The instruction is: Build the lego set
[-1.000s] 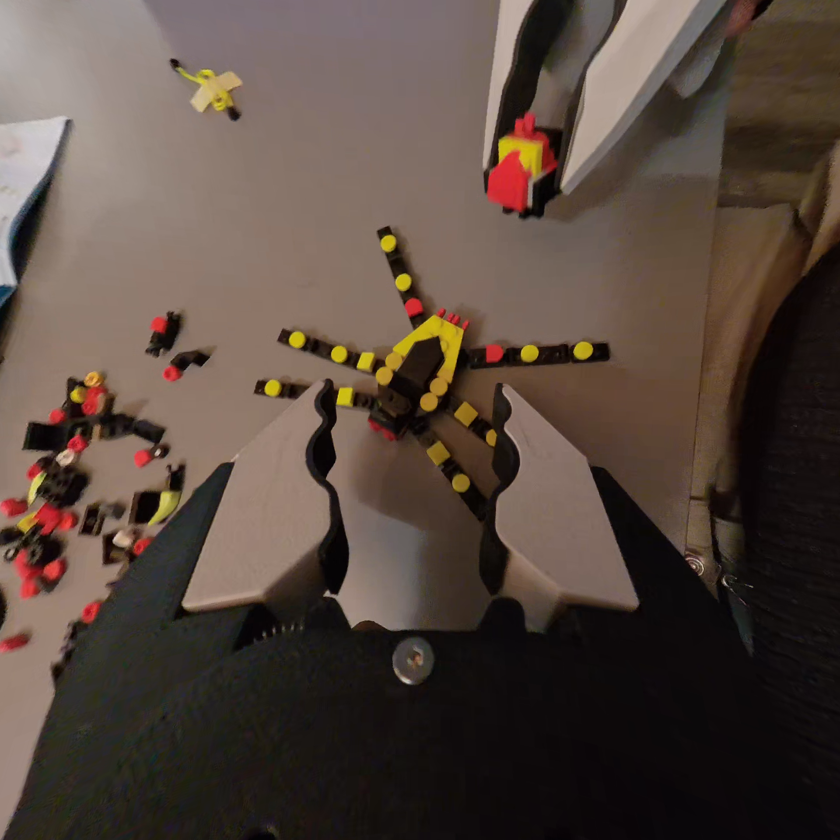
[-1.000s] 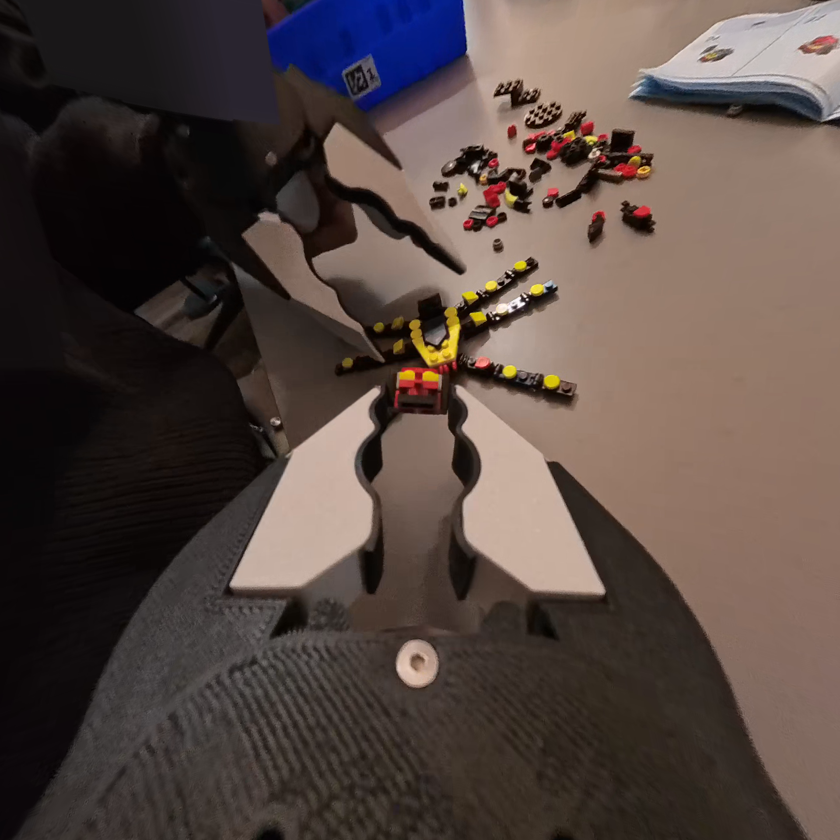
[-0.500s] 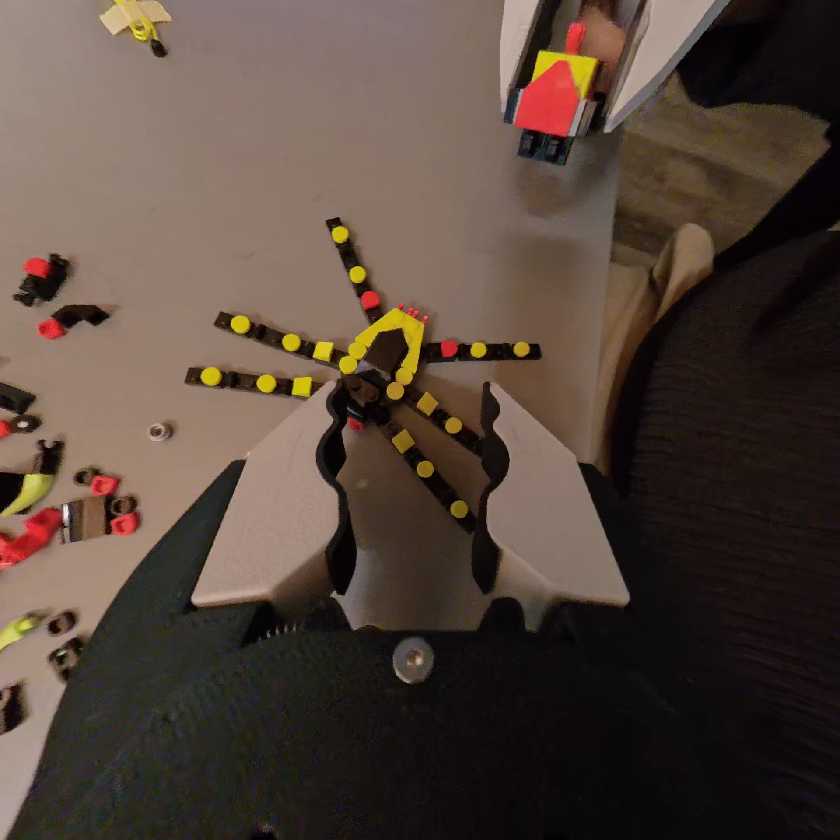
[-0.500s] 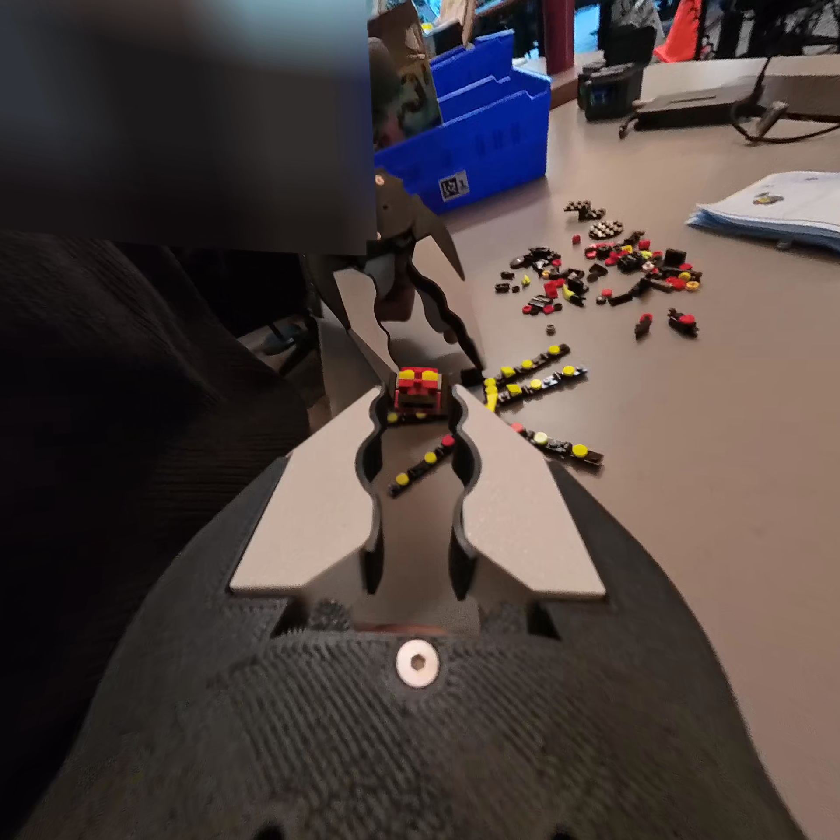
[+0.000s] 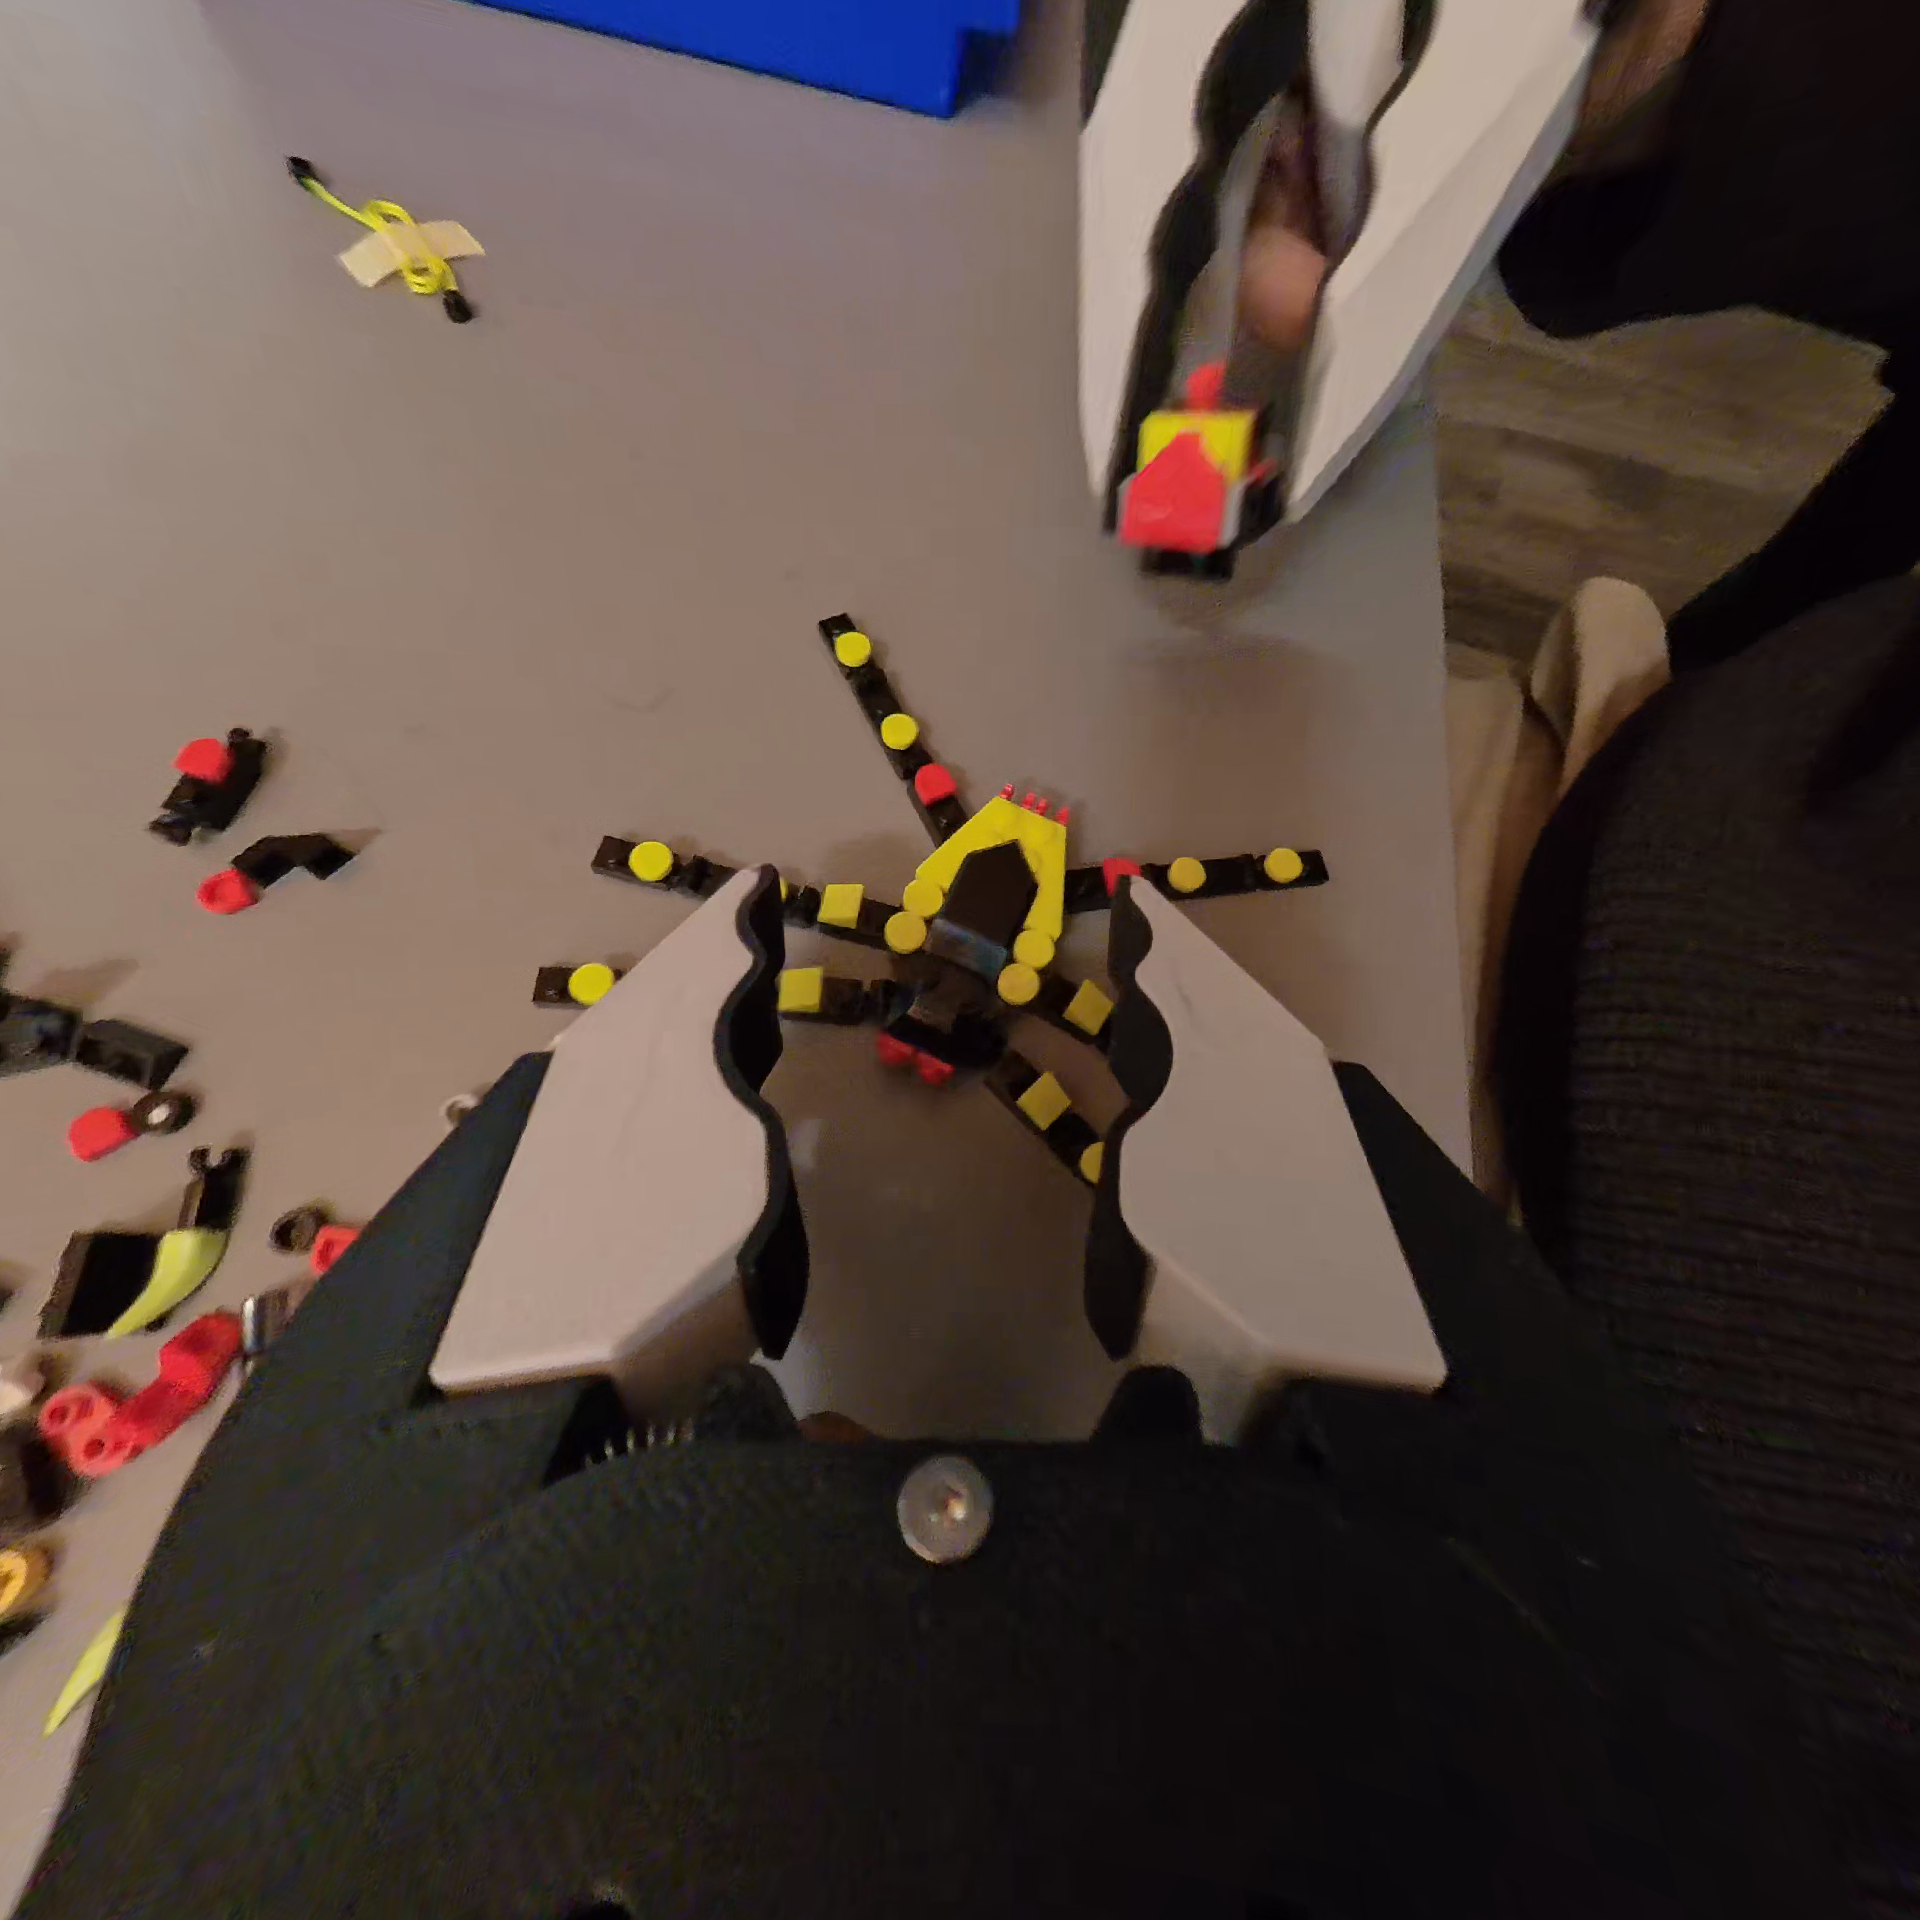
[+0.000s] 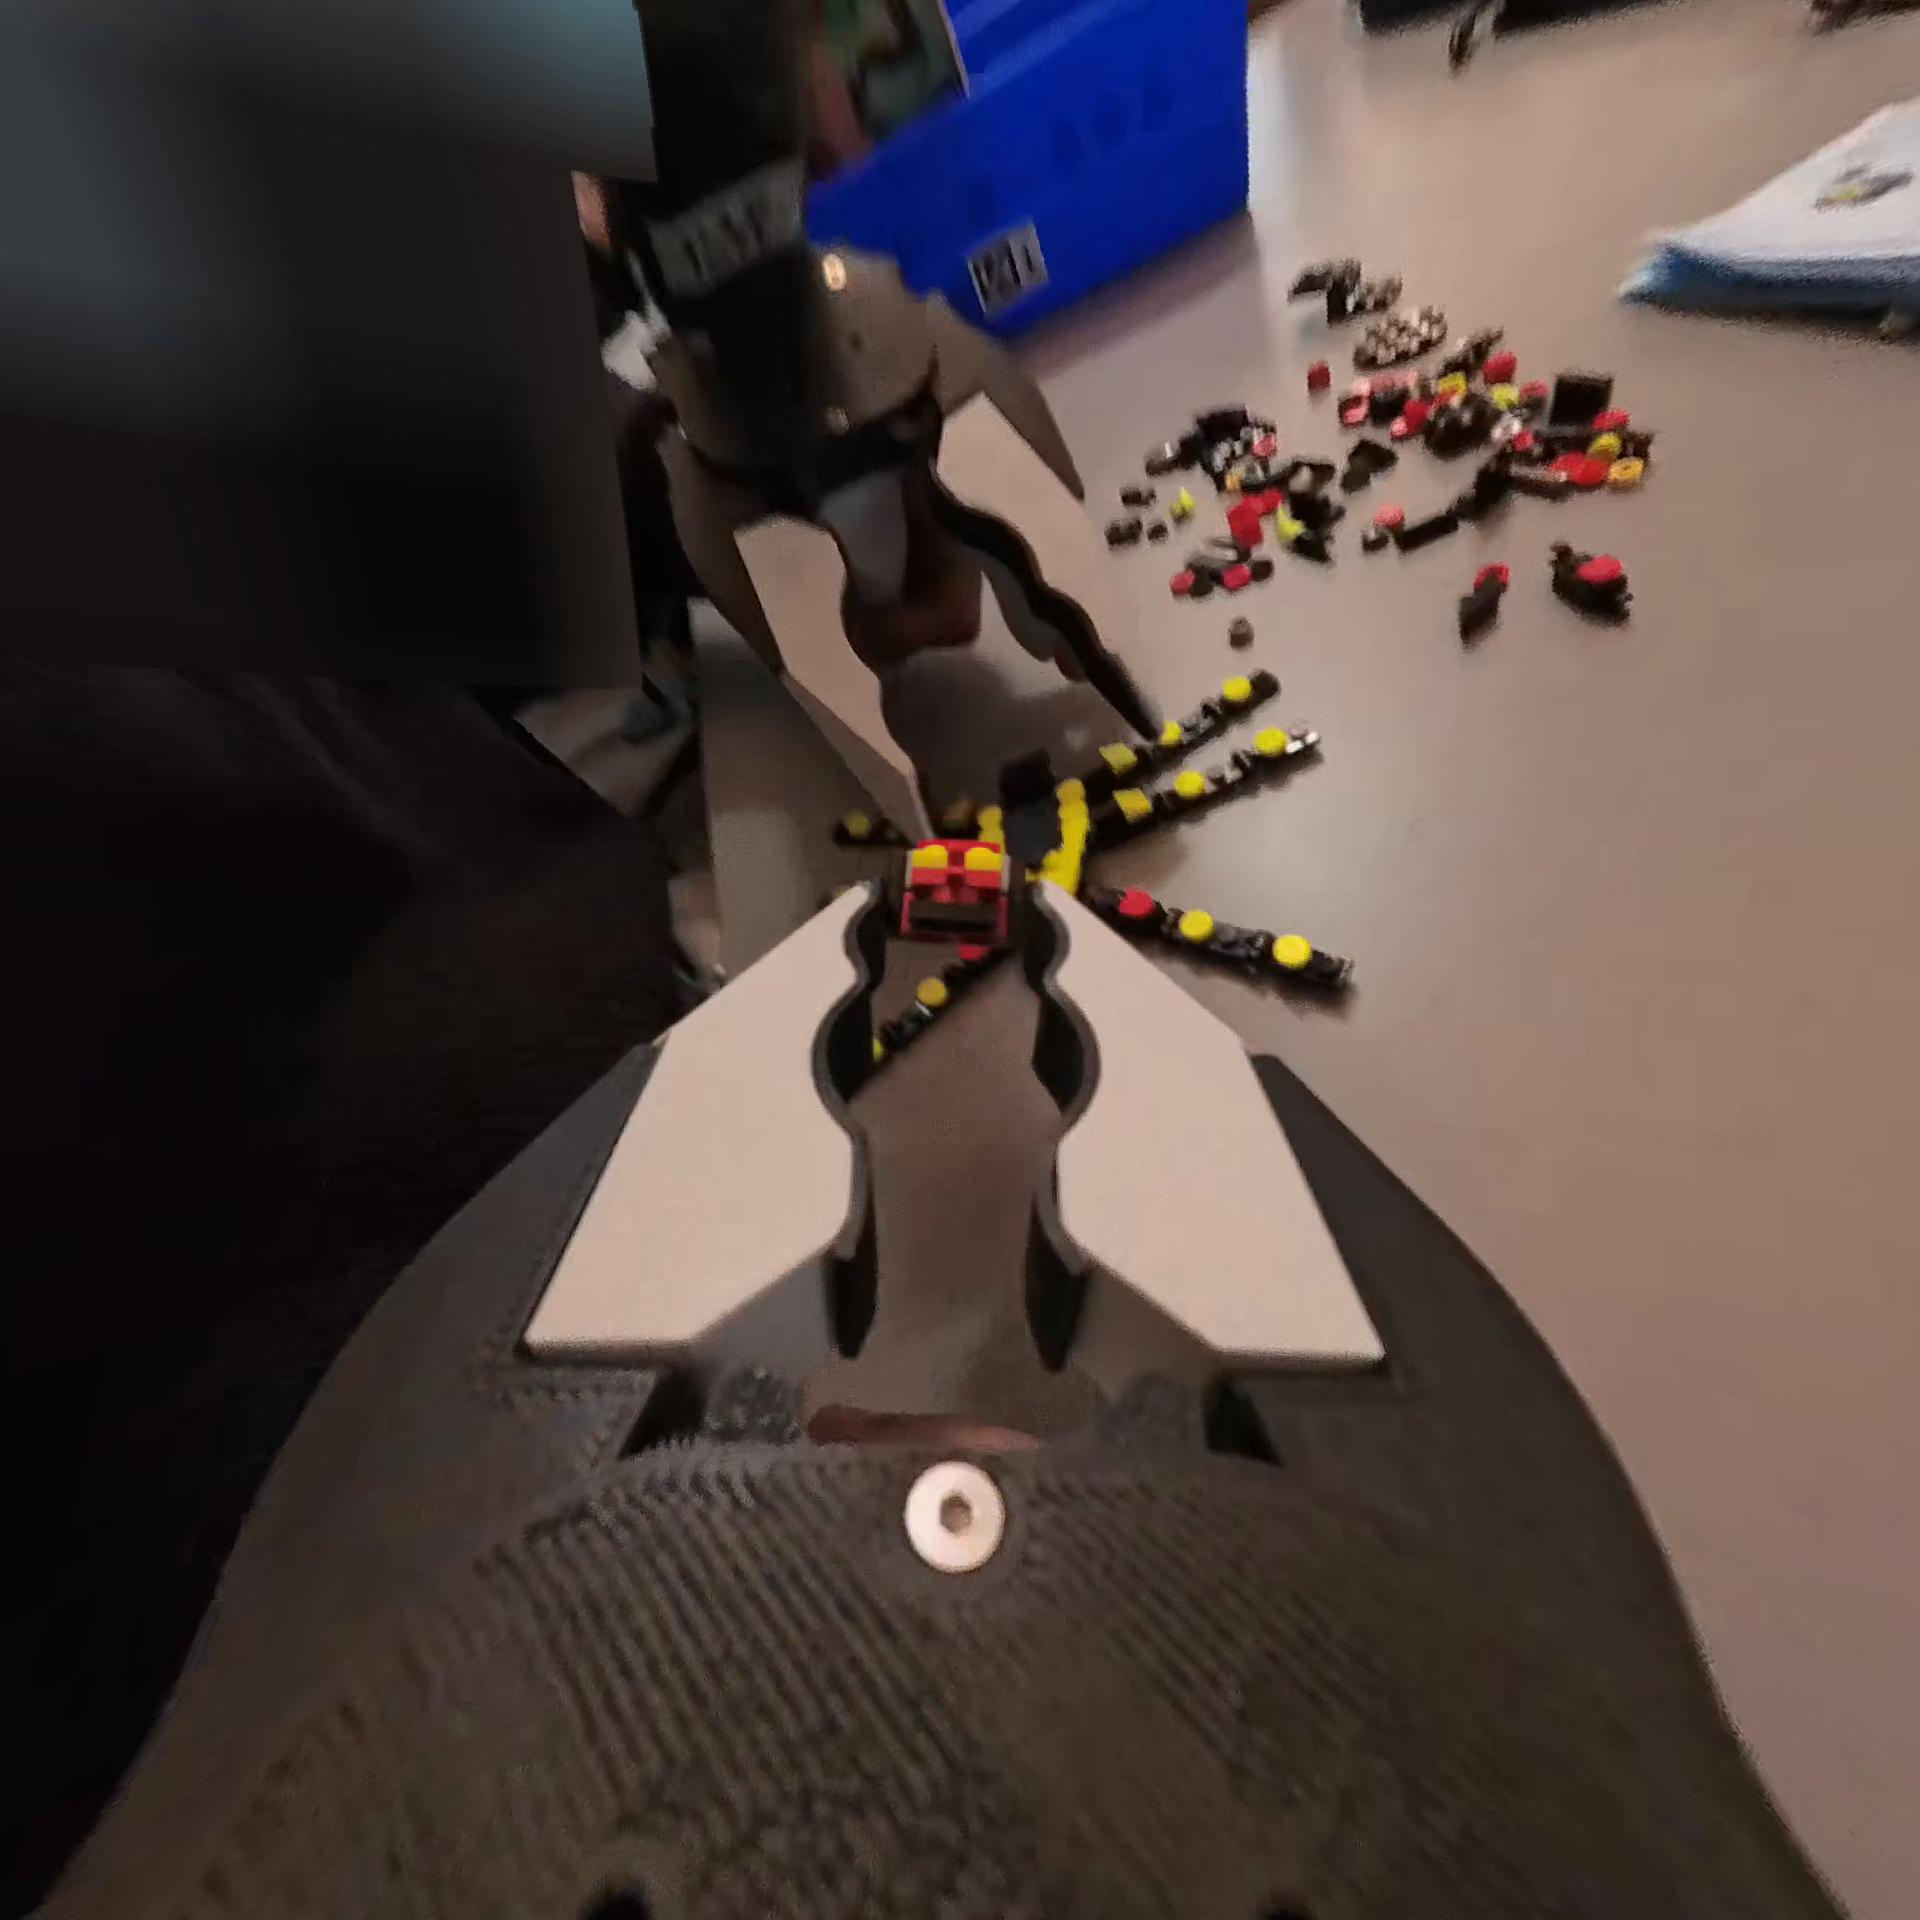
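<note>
Broadly, the grey surface (image 5: pixel 644 499) carries everything. Left claw (image 5: pixel 940 904) hangs released over the spider model (image 5: pixel 982 925), its tips either side of the yellow-and-black body (whether they touch the legs is unclear). Right claw (image 6: pixel 951 904), beyond the left one, is clenched on a small red-and-yellow block (image 6: pixel 954 894). Loose pieces (image 5: pixel 135 1247) lie left of the left claw.

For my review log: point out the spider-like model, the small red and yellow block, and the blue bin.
spider-like model (image 5: pixel 987 904), left wrist view, black centre of body.
small red and yellow block (image 6: pixel 954 896), right wrist view, its red face.
blue bin (image 6: pixel 1081 156), right wrist view, side wall.
</note>
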`<action>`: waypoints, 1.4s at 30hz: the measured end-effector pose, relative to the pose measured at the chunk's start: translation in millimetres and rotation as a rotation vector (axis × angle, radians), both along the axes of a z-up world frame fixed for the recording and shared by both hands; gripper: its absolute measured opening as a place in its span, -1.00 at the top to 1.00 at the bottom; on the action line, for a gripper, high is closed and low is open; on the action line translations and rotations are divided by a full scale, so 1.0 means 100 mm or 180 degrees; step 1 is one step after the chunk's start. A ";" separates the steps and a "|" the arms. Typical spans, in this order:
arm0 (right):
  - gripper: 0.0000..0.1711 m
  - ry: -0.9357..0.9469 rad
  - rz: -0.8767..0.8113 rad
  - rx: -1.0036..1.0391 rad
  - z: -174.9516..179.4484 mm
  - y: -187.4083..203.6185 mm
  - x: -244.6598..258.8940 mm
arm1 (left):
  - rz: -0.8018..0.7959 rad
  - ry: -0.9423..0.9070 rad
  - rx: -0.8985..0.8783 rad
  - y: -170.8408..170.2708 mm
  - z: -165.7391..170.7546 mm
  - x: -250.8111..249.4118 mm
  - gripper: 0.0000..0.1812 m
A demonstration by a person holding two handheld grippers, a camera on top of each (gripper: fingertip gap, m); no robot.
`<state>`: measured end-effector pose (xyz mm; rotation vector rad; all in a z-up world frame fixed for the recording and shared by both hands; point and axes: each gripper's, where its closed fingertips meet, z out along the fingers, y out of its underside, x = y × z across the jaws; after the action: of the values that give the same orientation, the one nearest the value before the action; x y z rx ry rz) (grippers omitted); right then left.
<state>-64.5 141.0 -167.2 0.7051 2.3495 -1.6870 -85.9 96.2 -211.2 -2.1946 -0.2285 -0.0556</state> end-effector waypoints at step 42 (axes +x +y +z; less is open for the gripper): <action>0.71 0.0825 0.0549 0.1105 -0.54 -0.13 -0.02 | -0.0104 0.0167 -0.0167 0.02 -0.11 0.13 0.64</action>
<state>-66.1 128.3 -221.5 0.3297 2.8299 -1.3864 -72.7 97.9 -222.4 -2.2493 -0.1663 -0.0104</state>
